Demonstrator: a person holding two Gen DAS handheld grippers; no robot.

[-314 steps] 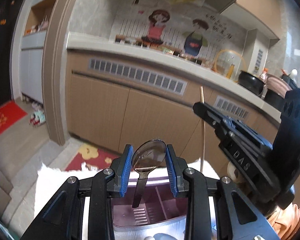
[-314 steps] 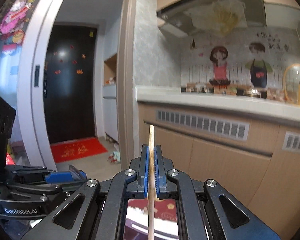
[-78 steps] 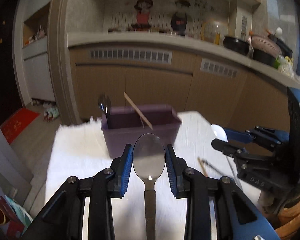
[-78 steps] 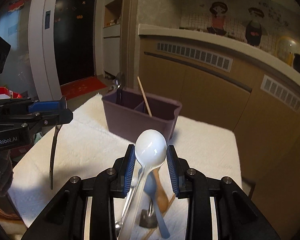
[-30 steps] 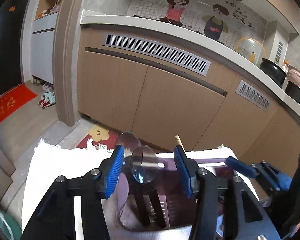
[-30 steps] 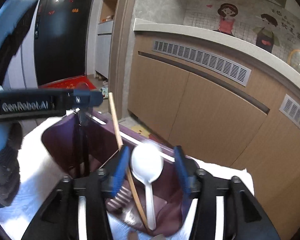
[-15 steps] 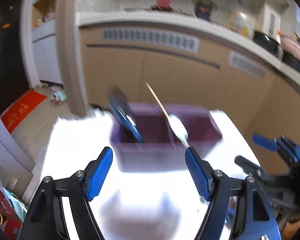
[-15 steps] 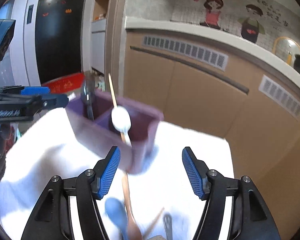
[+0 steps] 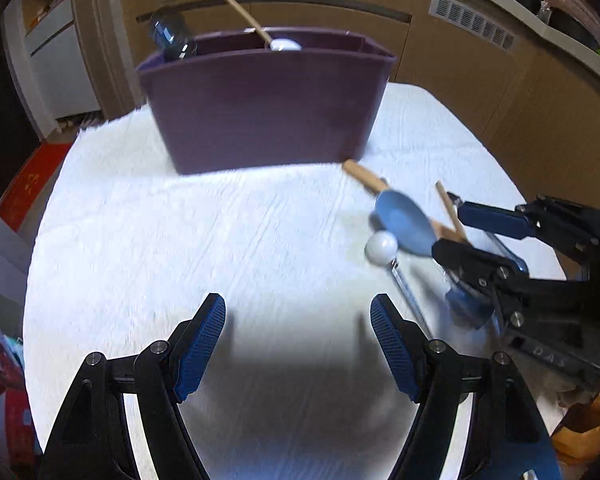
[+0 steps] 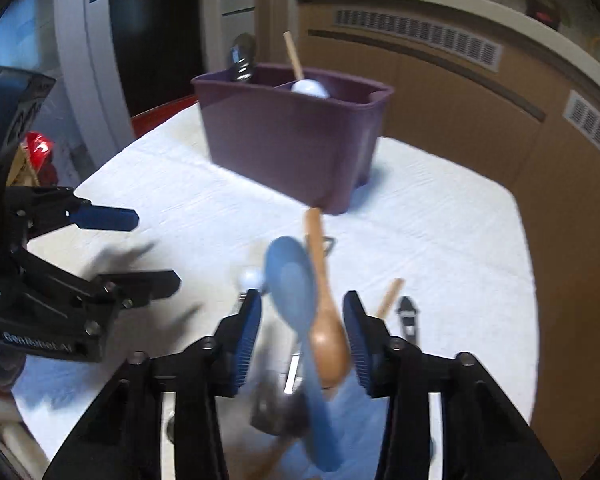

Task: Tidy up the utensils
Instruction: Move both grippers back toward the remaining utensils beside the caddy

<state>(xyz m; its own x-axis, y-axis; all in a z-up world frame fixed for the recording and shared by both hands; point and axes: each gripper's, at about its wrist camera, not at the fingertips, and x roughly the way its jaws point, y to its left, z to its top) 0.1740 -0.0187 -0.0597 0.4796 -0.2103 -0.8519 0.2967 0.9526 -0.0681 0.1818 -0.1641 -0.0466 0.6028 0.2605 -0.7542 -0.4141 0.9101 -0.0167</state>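
While over white cloth (image 9: 260,240): left gripper (image 9: 298,344) apart, empty; right gripper (image 10: 302,334) apart, straddling blue spoon (image 10: 292,284) (wooden spoon (image 10: 328,344) alongside); purple caddy (image 9: 260,108) behind.

Blue spoon (image 10: 290,284) crossing wooden spoon (image 10: 327,336), flat.

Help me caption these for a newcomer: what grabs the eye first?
The purple caddy stands on the white cloth, with a white spoon and wooden stick poking out. Nearer, the open right tool hovers around a blue spoon and wooden spoon; the left tool is open, empty.
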